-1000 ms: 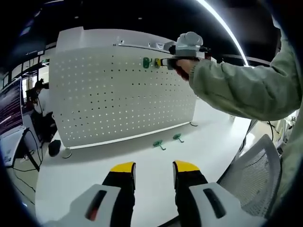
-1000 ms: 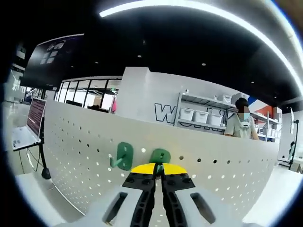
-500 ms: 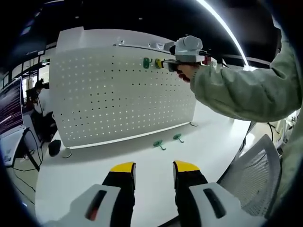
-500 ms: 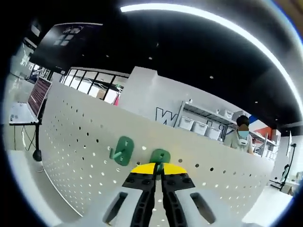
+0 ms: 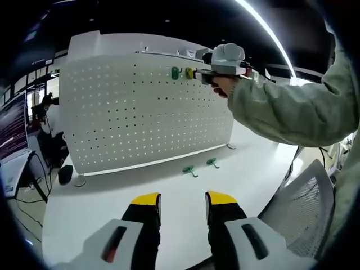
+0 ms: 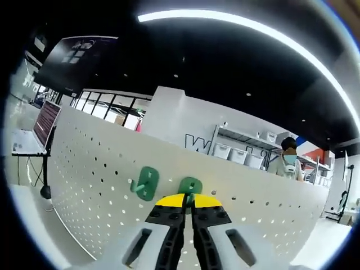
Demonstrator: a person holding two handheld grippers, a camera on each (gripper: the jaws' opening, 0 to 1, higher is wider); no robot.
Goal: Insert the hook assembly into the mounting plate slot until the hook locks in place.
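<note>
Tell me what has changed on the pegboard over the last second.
Very little. The right gripper stays shut on the green hook at the pegboard; in the left gripper view it has crept slightly upward. The mounted hook beside it, the two spare hooks on the table and the open left gripper have not moved.

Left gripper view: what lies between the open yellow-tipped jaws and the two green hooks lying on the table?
Only bare white table separates the left gripper from those hooks.

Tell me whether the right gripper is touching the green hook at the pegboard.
Touching. In the right gripper view, the right gripper has its yellow-tipped fingers shut on the green hook against the pegboard.
</note>
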